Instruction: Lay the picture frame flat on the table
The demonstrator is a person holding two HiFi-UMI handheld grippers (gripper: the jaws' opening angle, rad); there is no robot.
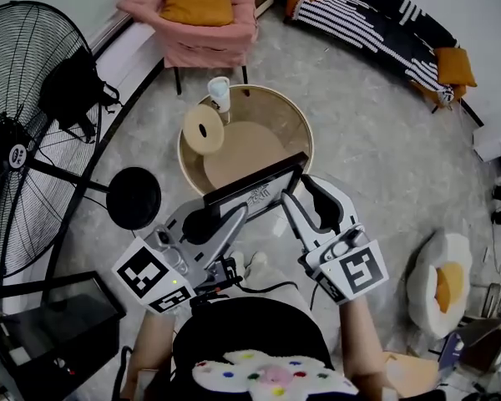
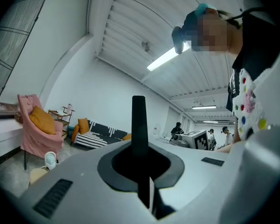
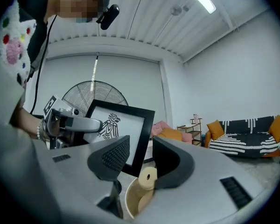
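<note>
Picture frame (image 3: 123,125): black border, white mat, dark figure print.

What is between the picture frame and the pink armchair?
The round tan table, carrying a cream roll and a white cup. The head view shows it, beyond the picture frame and before the pink armchair.

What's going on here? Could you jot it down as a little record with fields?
picture frame: tilted up, held above the round table, not yet flat
left gripper: shut on the frame's left side
right gripper: open, frame's right edge between its jaws
on the table: a cream roll, a cup
</note>
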